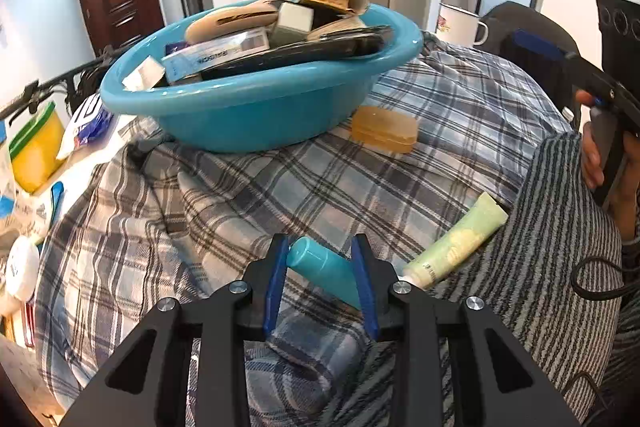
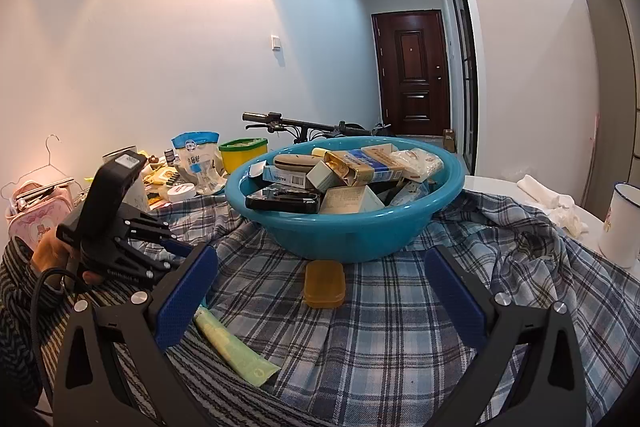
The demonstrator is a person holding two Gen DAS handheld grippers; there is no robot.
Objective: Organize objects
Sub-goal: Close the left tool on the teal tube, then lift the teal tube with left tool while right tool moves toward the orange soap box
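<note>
In the left wrist view, a teal bottle (image 1: 324,269) is clasped by the left tongs (image 1: 322,277) at six o'clock on the plaid cloth (image 1: 280,187); the blue basin (image 1: 256,99) is seen at twelve.

In the right wrist view, the right tongs (image 2: 320,291) are held released, the amber box (image 2: 324,283) between them untouched.

Teal tube (image 1: 324,269) flat on plaid cloth, seemingly pinched; laden blue basin (image 1: 256,107) beyond.

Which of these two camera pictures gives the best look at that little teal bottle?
The left wrist view: the teal bottle lies on the plaid cloth right between the left gripper pads, close and unblocked. The right wrist view shows none of it that I can make out; the left gripper there sits partly behind the right gripper's finger.
</note>
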